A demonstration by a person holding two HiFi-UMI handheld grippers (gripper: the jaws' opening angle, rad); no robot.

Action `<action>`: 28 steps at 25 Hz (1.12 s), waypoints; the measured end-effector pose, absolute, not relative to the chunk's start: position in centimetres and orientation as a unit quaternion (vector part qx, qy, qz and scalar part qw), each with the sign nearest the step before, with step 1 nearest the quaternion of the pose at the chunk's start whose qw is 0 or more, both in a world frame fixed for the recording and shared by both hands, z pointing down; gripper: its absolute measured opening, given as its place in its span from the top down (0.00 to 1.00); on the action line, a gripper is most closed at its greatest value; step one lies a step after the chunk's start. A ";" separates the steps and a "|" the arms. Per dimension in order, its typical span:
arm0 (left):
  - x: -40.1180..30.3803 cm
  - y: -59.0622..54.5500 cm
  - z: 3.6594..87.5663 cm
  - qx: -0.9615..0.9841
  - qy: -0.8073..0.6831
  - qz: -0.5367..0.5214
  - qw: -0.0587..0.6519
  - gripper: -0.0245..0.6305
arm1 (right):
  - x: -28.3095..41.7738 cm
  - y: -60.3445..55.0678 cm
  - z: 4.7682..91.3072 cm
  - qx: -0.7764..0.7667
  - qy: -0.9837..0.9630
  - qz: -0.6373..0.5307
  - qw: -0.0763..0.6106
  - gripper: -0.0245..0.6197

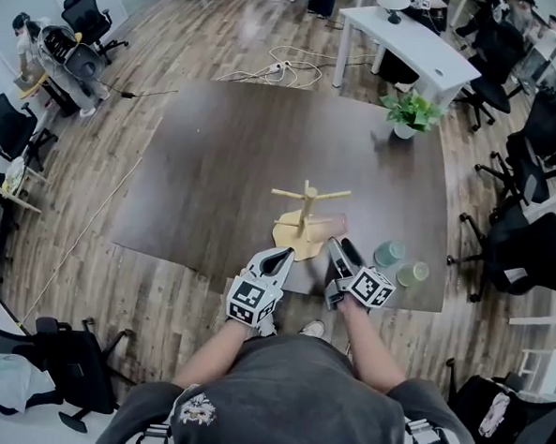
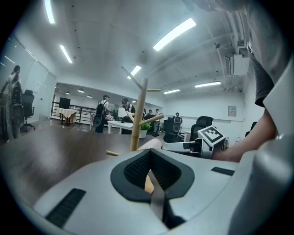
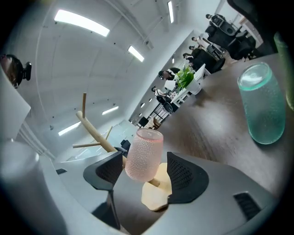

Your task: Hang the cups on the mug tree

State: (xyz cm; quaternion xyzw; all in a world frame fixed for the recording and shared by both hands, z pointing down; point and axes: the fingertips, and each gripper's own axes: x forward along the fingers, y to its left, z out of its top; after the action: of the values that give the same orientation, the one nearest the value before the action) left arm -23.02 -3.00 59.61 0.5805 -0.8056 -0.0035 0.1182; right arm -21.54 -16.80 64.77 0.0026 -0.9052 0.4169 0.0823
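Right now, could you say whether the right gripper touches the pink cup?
Cannot tell. The right gripper view shows the pink cup between the pads of the open right gripper: clear of one, overlapping the other.

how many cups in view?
3: pink cup between the right gripper's fingers, by the tree; teal cup and green cup side by side on the table, right of it.

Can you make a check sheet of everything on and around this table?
Surface: dark brown table.
Job's things: wooden mug tree; pink cup low beside its trunk, seemingly on a peg; teal cup and green cup standing to the right.
Clutter: potted plant.
Grippers: left gripper shut, empty; right gripper open, pink cup between its jaws.
Cables: white cables on the floor.
Surroundings: office chairs, white desk, people.
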 end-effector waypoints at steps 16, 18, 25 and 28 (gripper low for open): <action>-23.2 -2.5 58.5 0.628 -0.772 -0.009 0.096 0.95 | -18.7 -14.0 58.9 0.101 -0.987 0.063 0.110 0.91; -23.2 -2.9 58.5 0.633 -0.768 -0.011 0.097 0.95 | -18.9 -13.6 58.0 0.112 -0.988 0.025 0.103 0.92; -21.3 -4.3 57.4 0.639 -0.764 -0.023 0.089 0.95 | -17.1 -13.3 55.8 0.099 -0.991 -0.010 0.083 0.92; -19.8 -5.3 57.3 0.636 -0.767 -0.013 0.085 0.95 | -15.5 -14.3 55.7 0.096 -0.992 -0.009 0.082 0.92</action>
State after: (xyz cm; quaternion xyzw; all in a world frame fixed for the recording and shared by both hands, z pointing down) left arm -19.83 -5.34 57.27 0.6362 -0.7667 -0.0130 0.0851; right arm -15.54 -14.27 55.66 0.0959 -0.9920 -0.0093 0.0815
